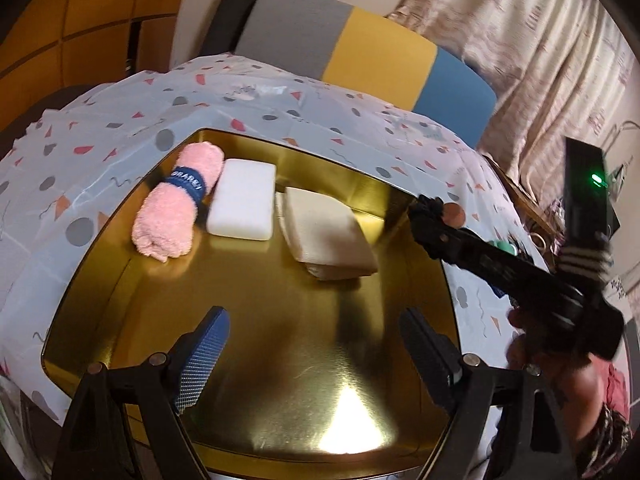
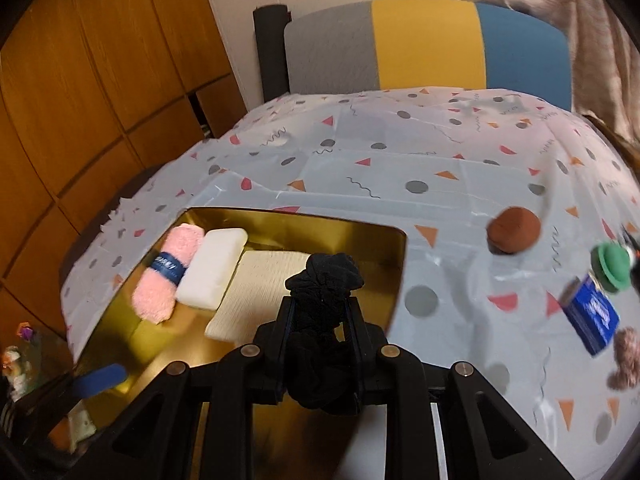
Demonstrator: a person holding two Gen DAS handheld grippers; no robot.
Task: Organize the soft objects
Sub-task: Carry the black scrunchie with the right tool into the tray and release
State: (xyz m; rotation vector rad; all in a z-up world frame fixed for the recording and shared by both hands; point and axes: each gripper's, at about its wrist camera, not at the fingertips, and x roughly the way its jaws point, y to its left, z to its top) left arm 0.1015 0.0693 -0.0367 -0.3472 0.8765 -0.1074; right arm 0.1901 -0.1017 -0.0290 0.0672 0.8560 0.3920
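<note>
On the patterned cloth (image 2: 400, 148) covering the bench sits a gold tray (image 1: 280, 340), and everything here is placed against it. Along the tray's far-left side lie a rolled pink towel (image 1: 176, 200) with a blue band, a white sponge block (image 1: 244, 200) touching its right side, and a folded cream cloth (image 1: 328, 232) just right of that. The near half of the tray floor is bare and reflective, with low raised walls all round.

The right tool (image 2: 320, 308) is clenched on a crumpled black fabric piece (image 2: 324, 276), held above the tray's right part, over the cream cloth's near end. The left tool (image 1: 312, 336) is released, its jaws standing wide above the tray's bare near floor with nothing between them.

Right of the tray, on the cloth, lie a brown round object (image 2: 514, 230), a green round object (image 2: 610, 266), a blue packet (image 2: 592, 316) and a fuzzy brown item (image 2: 624, 356), well apart from the tray wall. Beyond the tray's far edge the cloth is open up to a grey, yellow and blue chair back (image 2: 424, 44).
</note>
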